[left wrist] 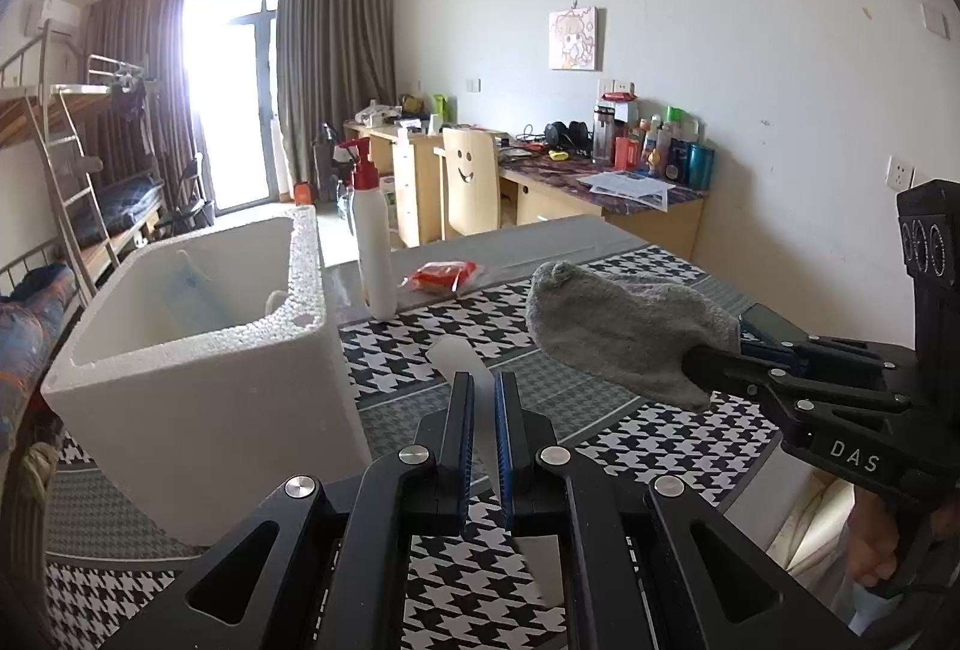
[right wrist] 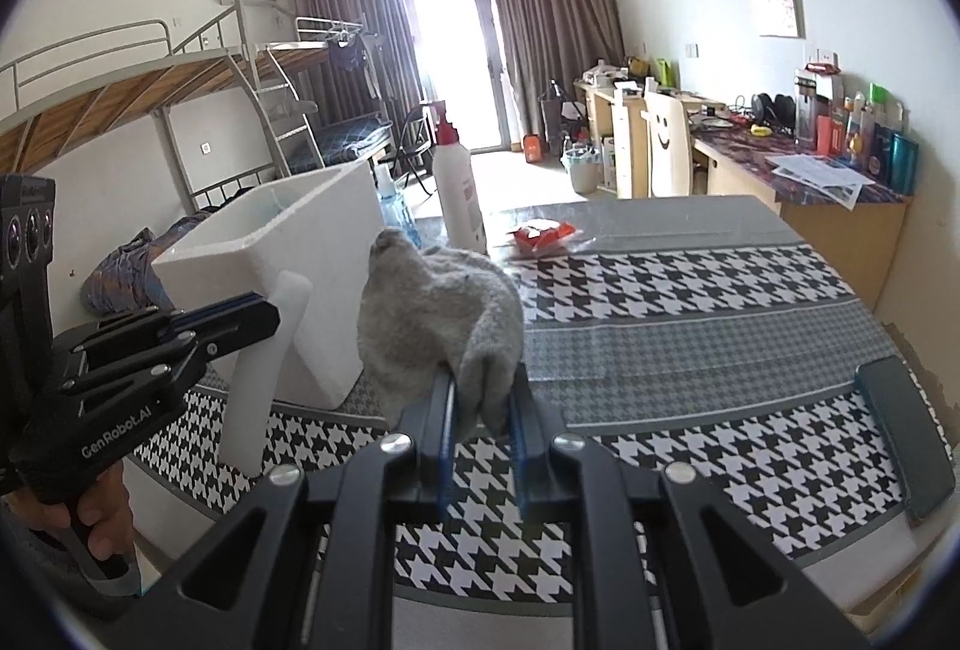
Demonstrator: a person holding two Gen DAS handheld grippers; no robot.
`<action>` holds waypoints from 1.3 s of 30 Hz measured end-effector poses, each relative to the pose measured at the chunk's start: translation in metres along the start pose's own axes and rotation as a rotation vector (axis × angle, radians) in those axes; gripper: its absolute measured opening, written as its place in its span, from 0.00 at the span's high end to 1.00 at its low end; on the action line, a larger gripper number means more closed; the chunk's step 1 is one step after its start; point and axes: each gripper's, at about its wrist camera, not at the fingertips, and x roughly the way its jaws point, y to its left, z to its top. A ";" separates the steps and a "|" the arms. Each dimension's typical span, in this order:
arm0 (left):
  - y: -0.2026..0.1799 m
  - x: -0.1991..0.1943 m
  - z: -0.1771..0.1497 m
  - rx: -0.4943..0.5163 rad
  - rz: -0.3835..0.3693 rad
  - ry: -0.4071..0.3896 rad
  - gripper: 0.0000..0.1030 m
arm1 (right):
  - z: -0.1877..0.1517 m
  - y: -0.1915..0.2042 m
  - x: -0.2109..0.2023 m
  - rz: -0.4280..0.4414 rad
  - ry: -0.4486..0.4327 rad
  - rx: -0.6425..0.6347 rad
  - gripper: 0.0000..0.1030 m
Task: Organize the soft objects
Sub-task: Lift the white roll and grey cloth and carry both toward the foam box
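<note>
a white foam strip (left wrist: 474,398) is pinched upright between the nearly closed fingers of the left gripper (left wrist: 483,398), its top standing above the fingertips, just beside the white foam box (left wrist: 198,368). a grey sock (right wrist: 432,314) is clamped at its lower edge between the slightly parted fingers of the right gripper (right wrist: 483,398), its bulk bunched above and beyond them, raised over the checked tablecloth (right wrist: 690,290).

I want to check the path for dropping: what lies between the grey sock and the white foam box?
In the right wrist view, a flat white foam strip stands between the grey fuzzy sock and the white foam box.
</note>
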 end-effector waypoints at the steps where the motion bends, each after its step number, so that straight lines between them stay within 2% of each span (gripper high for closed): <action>1: -0.001 -0.001 0.001 0.001 -0.003 -0.004 0.93 | 0.001 0.001 -0.001 -0.001 -0.004 -0.002 0.82; 39: 0.010 -0.009 0.041 0.006 0.040 -0.102 0.93 | 0.034 0.012 -0.010 -0.002 -0.094 0.007 0.82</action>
